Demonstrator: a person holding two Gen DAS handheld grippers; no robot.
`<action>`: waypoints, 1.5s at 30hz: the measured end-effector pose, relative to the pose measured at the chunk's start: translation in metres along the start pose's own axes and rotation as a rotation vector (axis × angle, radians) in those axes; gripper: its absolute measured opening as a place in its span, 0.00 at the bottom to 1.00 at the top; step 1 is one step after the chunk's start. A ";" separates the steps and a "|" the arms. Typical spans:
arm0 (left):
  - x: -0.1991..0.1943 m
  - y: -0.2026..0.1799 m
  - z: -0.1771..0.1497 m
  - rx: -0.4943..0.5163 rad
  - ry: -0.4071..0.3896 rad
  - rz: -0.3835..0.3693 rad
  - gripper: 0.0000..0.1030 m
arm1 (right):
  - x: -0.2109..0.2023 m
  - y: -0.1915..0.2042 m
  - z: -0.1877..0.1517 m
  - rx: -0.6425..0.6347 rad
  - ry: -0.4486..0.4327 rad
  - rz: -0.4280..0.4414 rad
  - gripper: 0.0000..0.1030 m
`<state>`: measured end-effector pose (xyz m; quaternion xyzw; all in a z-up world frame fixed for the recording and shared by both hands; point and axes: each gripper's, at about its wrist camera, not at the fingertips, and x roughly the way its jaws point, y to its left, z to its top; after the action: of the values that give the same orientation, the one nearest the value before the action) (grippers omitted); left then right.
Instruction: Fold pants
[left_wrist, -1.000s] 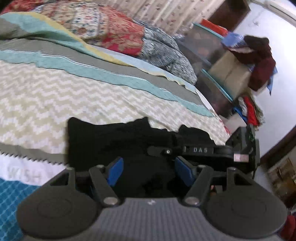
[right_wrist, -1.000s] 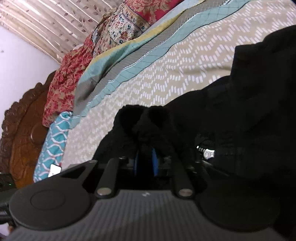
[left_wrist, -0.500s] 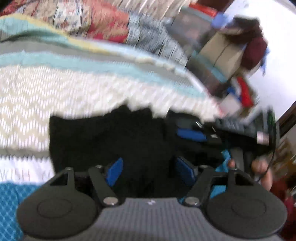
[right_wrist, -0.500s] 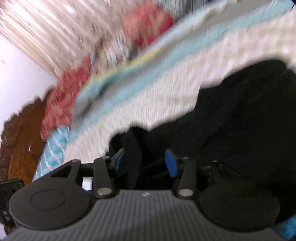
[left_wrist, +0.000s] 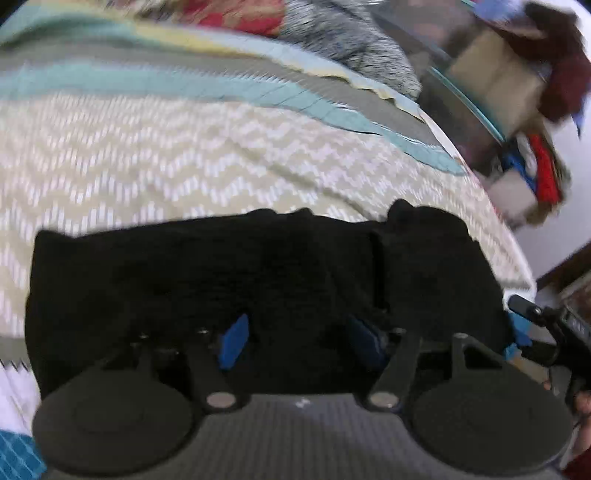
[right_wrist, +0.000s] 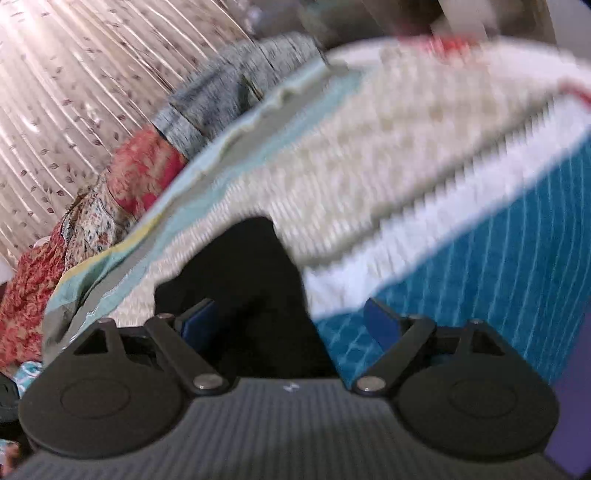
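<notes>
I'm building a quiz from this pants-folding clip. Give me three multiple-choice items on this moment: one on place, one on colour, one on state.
1. Where do the pants lie?
A. on the chevron bedspread
B. on the floor
C. on a chair

2. What colour are the pants?
A. red
B. black
C. white

3. How do the right tongs stand?
A. shut on the pants
B. shut on nothing
C. open

Answers:
1 A, the cloth lies flat on the zigzag cover.
2 B, the cloth is uniformly black.
3 C, the blue pads sit wide apart, gripping nothing.

Between our blue-padded jaws: black pants (left_wrist: 258, 266). Beyond them: beige-white chevron bedspread (left_wrist: 166, 147), teal-grey stripes, red floral quilt (right_wrist: 140, 166).
</notes>
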<state>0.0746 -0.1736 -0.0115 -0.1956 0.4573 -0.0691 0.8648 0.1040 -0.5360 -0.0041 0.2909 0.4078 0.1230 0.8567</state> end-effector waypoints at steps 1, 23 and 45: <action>-0.005 -0.005 0.001 0.012 0.005 0.012 0.59 | 0.003 -0.001 -0.003 0.003 0.021 0.008 0.66; -0.104 0.005 0.042 -0.077 -0.128 -0.240 0.20 | -0.034 0.244 -0.084 -0.655 0.151 0.481 0.20; -0.122 0.117 -0.039 -0.396 -0.252 0.015 0.54 | -0.020 0.248 -0.090 -0.697 0.243 0.540 0.62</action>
<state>-0.0343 -0.0410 0.0147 -0.3651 0.3518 0.0531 0.8603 0.0282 -0.3107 0.1120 0.0645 0.3493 0.5050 0.7866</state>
